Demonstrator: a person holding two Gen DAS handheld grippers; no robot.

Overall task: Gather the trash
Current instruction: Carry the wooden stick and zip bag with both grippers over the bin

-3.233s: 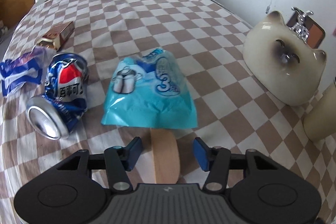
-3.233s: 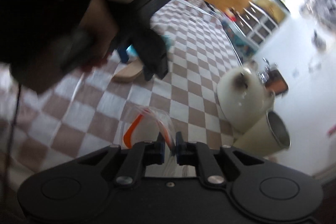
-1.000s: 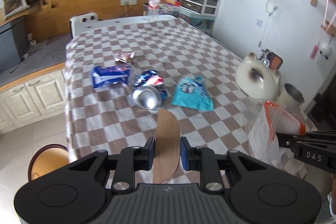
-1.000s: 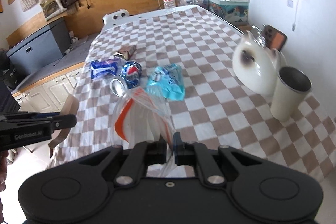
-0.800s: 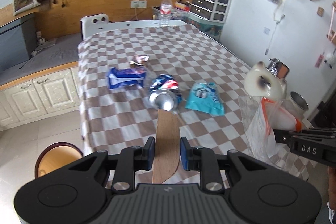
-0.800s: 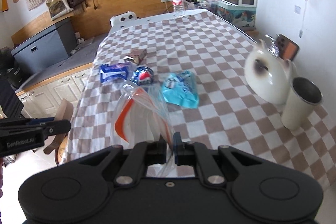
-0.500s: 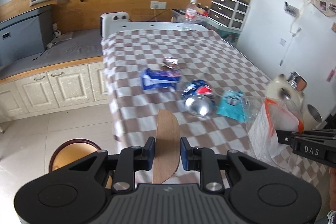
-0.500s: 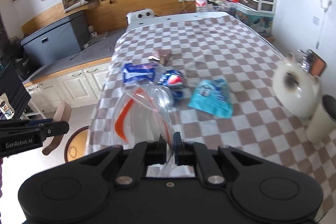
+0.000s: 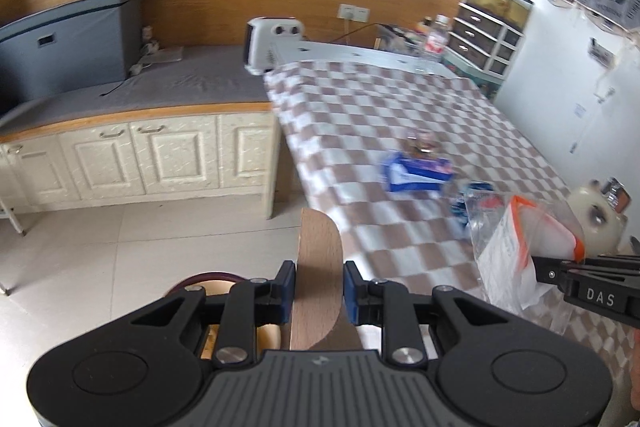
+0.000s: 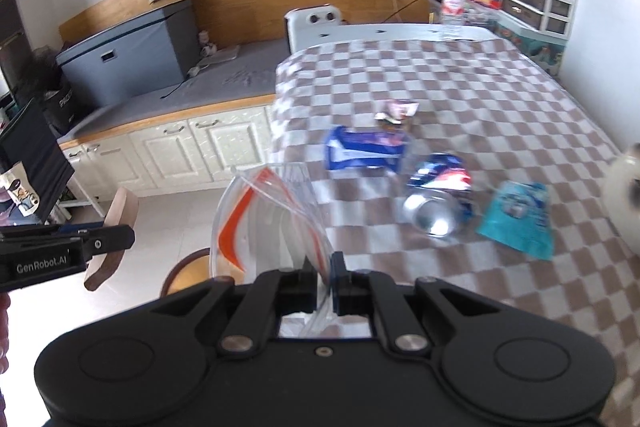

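Observation:
My left gripper (image 9: pixel 319 285) is shut on a flat wooden piece (image 9: pixel 319 275) and holds it in the air over the floor, left of the table; it also shows in the right wrist view (image 10: pixel 116 223). My right gripper (image 10: pixel 322 281) is shut on a clear plastic bag with an orange zip strip (image 10: pixel 264 223), seen too in the left wrist view (image 9: pixel 520 251). On the checked tablecloth (image 10: pixel 460 95) lie a crushed Pepsi can (image 10: pixel 438 199), a teal packet (image 10: pixel 516 219), a blue wrapper (image 10: pixel 366 147) and a small crumpled wrapper (image 10: pixel 396 111).
A round stool (image 10: pixel 188 275) stands on the tiled floor below the grippers. White cabinets with a grey top (image 9: pixel 132 155) line the left. A water bottle (image 10: pixel 452 7) stands at the table's far end. A cream cat-shaped jar (image 9: pixel 596 219) sits at the right.
Both grippers have pulled back and swung left, away from the table, still holding the wooden piece and the bag. The trash on the table has not moved.

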